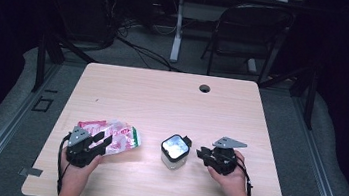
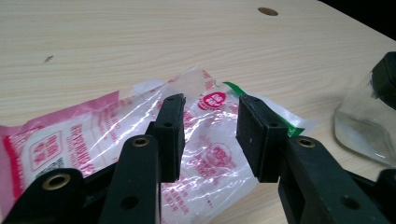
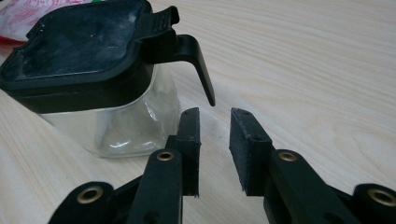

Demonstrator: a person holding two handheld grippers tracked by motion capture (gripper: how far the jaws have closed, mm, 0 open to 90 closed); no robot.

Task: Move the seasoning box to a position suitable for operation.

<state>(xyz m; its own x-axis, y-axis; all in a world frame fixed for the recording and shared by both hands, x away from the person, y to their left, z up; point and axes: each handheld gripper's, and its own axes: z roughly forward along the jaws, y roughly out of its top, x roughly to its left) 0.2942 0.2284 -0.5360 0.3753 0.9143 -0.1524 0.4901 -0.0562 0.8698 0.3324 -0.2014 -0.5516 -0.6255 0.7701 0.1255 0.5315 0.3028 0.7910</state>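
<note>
Two grippers are hovering unclenched: left gripper (image 2: 209, 135) over the crinkled pink-and-clear plastic packet (image 2: 140, 140); right gripper (image 3: 215, 149) nearing the black-lidded square glass jar (image 3: 100, 79); pinching the packet's edge squarely should be helping.

One camera looks down on your table (image 1: 162, 96) from high up, and each little camera sits low and close, both seeing the glass jar (image 2: 369, 126) and plastic bag (image 3: 28, 16).

One plastic packet (image 1: 116, 138), one lidded jar (image 1: 174, 151).
</note>
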